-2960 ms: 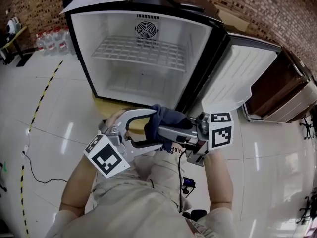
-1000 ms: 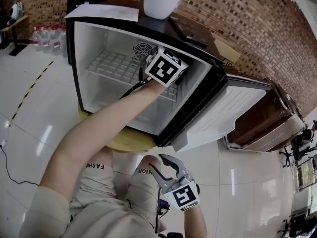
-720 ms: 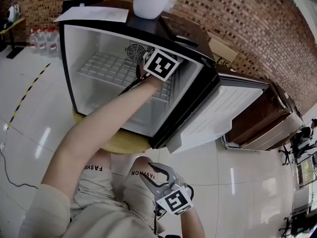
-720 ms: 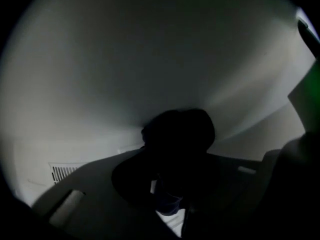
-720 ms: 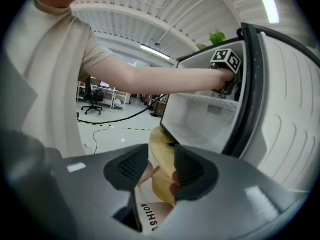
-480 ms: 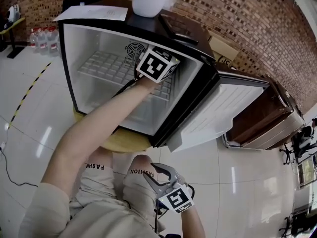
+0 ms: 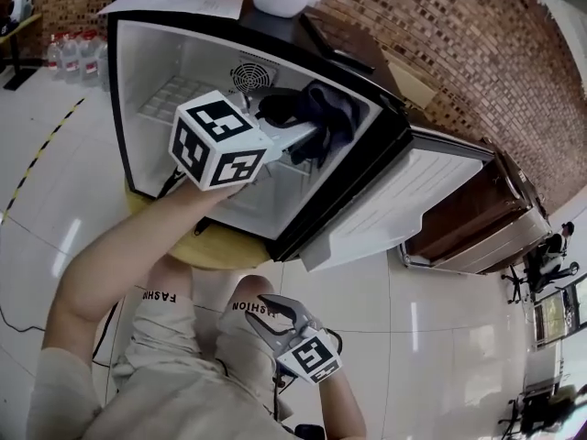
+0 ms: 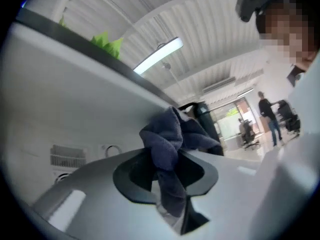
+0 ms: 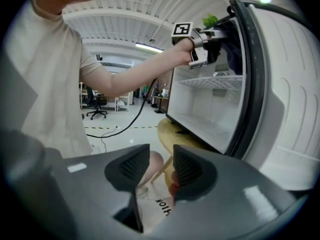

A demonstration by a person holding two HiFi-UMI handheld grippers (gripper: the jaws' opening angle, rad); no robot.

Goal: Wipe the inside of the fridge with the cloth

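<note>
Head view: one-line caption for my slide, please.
Left gripper clamps the dark cloth at the open fridge, upper right; right gripper, jaws just closing, empty, hangs low.

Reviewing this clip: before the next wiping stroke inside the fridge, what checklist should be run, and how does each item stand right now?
1. Cloth gripped: ok. The left gripper has its jaws shut on the cloth.
2. Fridge door open: ok. It stands wide to the right.
3. Cloth pressed on an inner wall: cannot tell. It is up near the top right corner of the fridge.
4. Wire shelf out of the stroke: ok. It sits below the cloth.
5. Right gripper clear: ok. It is low, outside the fridge; its jaws are apart and have just been closing, with nothing between them.
</note>
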